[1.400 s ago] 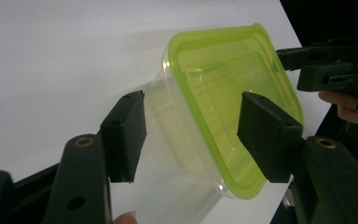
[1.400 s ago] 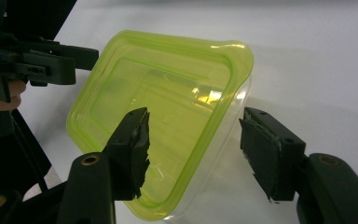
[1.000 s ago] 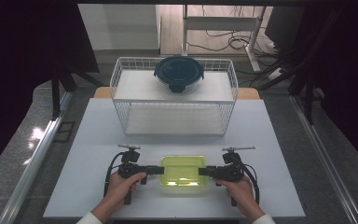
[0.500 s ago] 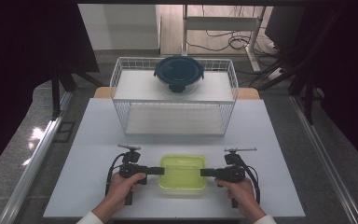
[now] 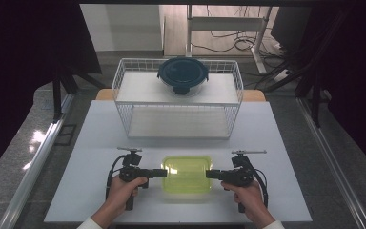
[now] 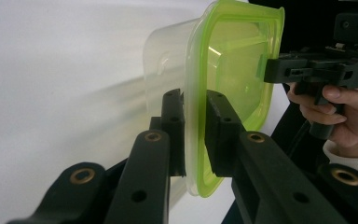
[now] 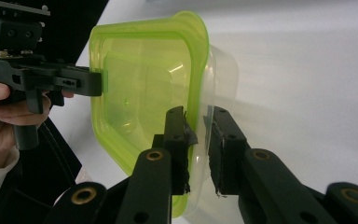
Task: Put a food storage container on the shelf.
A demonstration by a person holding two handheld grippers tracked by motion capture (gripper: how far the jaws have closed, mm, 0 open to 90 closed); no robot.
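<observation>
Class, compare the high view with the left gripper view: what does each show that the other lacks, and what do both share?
High view alone: the wire rack at the far end of the table, with a dark round lidded bowl on top. Left gripper view alone: the left tongs close up, jaws on either side of the green lid's rim. Both: the lidded tub and the right tongs at its opposite edge.

We cannot tell whether the left gripper's [image 6: 196, 135] far pad touches the green container [image 6: 228, 70]; its rim is blurred at six o'clock.
</observation>
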